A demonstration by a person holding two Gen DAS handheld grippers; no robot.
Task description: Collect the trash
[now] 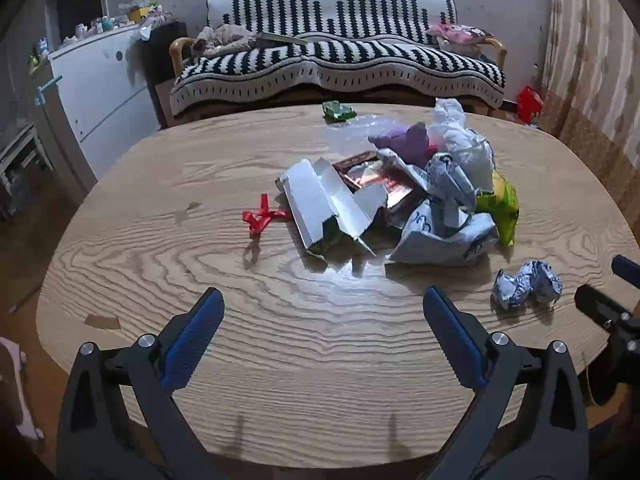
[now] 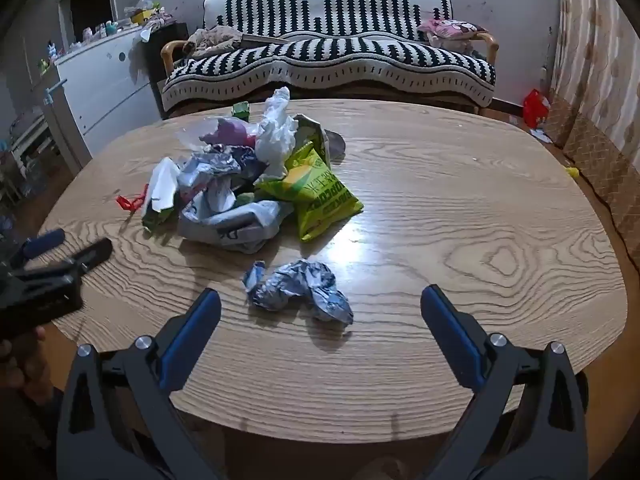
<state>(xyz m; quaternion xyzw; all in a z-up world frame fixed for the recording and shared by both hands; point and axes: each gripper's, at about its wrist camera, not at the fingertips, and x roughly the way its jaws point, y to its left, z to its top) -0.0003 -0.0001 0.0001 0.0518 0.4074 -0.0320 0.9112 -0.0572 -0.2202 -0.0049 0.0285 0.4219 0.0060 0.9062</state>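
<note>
A pile of trash lies on the oval wooden table: a torn white carton, grey crumpled bags, a white plastic bag, a green popcorn bag and a red ribbon. A crumpled foil ball lies apart, nearer me; it also shows in the left wrist view. My left gripper is open and empty over the near table edge. My right gripper is open and empty, just short of the foil ball.
A small green wrapper lies at the table's far edge. A striped sofa stands behind the table, a white dresser at the left. The right gripper's tip shows at the left view's right edge.
</note>
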